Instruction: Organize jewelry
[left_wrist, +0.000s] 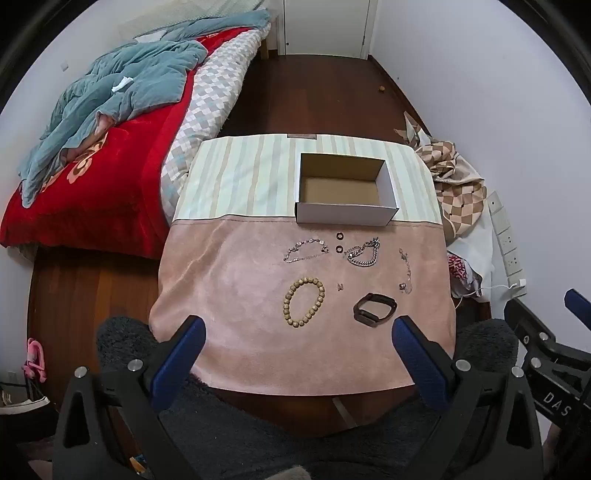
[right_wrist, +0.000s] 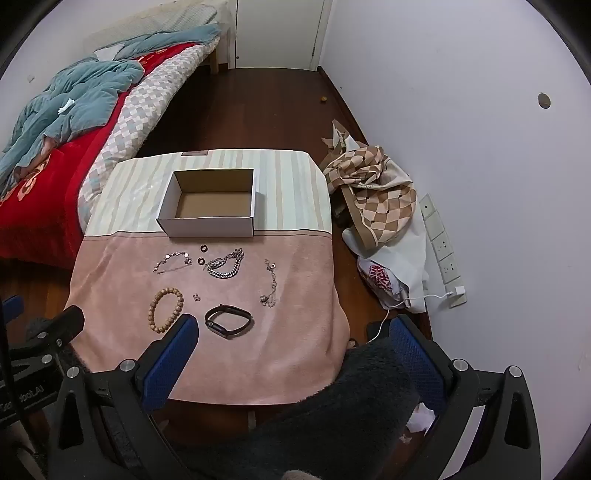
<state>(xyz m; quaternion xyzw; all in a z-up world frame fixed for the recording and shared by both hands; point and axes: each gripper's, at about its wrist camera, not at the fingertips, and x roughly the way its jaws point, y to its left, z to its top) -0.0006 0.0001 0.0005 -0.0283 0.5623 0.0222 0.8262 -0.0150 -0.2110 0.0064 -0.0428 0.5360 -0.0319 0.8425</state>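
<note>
Both tools hang wide and unloaded over the near edge of the bench: left tool (left_wrist: 299, 334), right tool (right_wrist: 293, 334). Jewelry lies spread singly on the pink cloth (left_wrist: 240, 332), likely for easy picking: wooden bead bracelet (left_wrist: 304, 301), black band (left_wrist: 373, 308), silver chain (left_wrist: 362, 254). Behind them, the open cardboard box (left_wrist: 345, 215) waits empty.

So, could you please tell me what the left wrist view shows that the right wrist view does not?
Only the left wrist view shows the pink item on the floor at its left edge.

Only the right wrist view shows the round dark spot on the wall and the white charger plugged into the power strip.

Both show the open cardboard box, wooden bead bracelet, black band and silver chain on the pink cloth, plus both open tools: left tool, right tool.
</note>
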